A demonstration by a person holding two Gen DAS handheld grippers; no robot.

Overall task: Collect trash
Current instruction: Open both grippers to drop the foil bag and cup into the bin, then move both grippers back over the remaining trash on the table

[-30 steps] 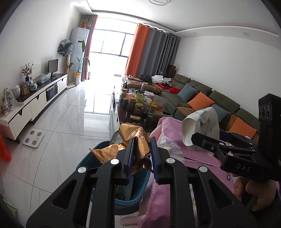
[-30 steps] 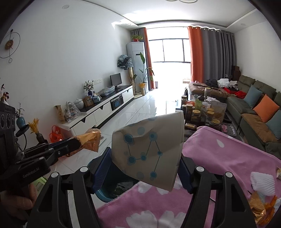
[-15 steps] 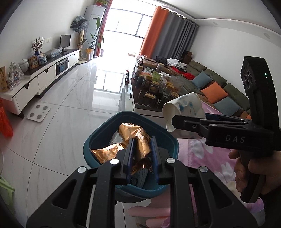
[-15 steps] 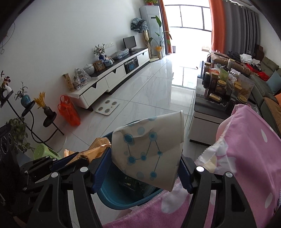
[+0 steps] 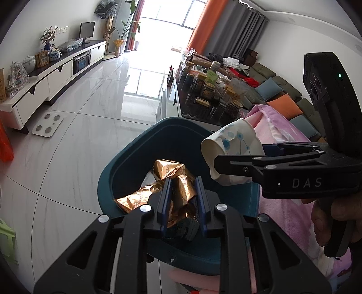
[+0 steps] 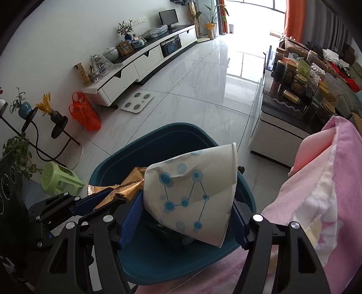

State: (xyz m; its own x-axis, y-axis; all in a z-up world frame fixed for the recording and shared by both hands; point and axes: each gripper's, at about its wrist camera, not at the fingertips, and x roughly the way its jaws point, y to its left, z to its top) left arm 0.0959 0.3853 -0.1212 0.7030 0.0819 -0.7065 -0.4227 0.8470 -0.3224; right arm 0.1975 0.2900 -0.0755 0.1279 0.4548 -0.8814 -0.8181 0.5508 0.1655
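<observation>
Gold foil wrapper [image 5: 178,187] pinched in left gripper [image 5: 182,199] over teal bin [image 5: 126,158]; right gripper [image 6: 185,217] clamps crushed paper cup [image 6: 192,192] — same bin below. Pink blanket [image 6: 328,192] beside rim, jar-crowded table [image 5: 192,108] behind.

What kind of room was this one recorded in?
A home living room, most likely: a sofa with cushions, a low TV cabinet carrying a small screen, and curtains at a large window.

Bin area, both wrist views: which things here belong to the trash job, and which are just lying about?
Job:
- gold wrapper, in left hand-held gripper
- paper cup, in right hand-held gripper
- teal bin

Lying about:
- bathroom scale
- green stool
- jars
- pink blanket
</observation>
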